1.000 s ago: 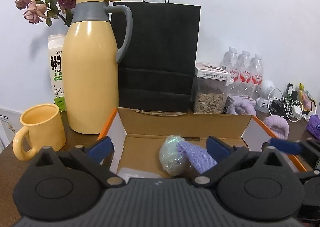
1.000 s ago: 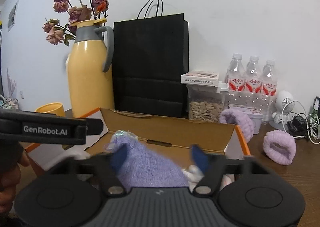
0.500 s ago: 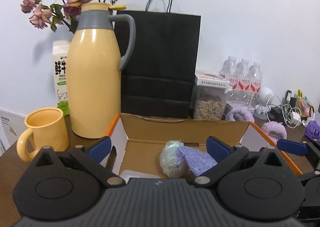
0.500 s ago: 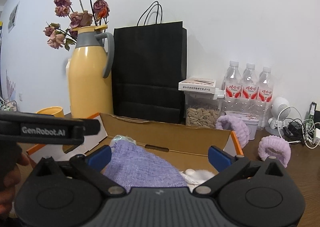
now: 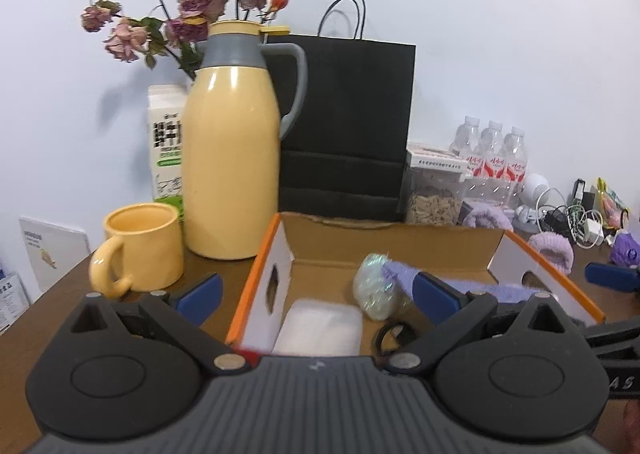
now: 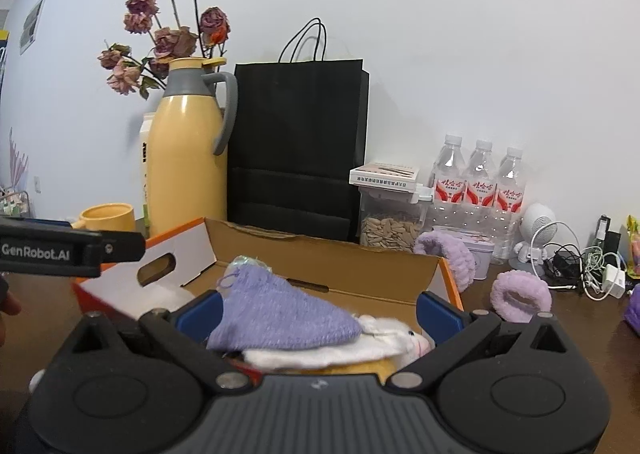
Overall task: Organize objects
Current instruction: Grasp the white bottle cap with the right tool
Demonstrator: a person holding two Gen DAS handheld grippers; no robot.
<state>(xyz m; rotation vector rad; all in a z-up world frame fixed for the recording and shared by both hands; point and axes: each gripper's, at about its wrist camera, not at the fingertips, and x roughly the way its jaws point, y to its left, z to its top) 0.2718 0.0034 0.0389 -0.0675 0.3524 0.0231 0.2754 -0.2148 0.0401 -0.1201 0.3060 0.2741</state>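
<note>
An open cardboard box [image 5: 396, 232] with orange edges sits on the brown table. It holds a purple knit pouch [image 6: 280, 310], a shiny crinkled ball [image 5: 374, 286], a white packet [image 5: 320, 326] and a white plush toy [image 6: 384, 338]. My left gripper [image 5: 316, 290] is open and empty above the box's near left side. My right gripper [image 6: 320, 310] is open and empty, with the knit pouch lying in the box between its fingers. The box also shows in the right wrist view [image 6: 320, 254].
A yellow thermos [image 5: 232, 158], yellow mug [image 5: 138, 246], milk carton [image 5: 166, 142] and black paper bag [image 5: 344, 126] stand behind the box. To the right are a seed jar [image 6: 390, 210], water bottles [image 6: 478, 182], purple fluffy bands [image 6: 520, 296] and tangled cables [image 6: 588, 266].
My right gripper has opened and let go of the purple knit pouch, which now lies in the box. Both grippers have pulled back and upward.
</note>
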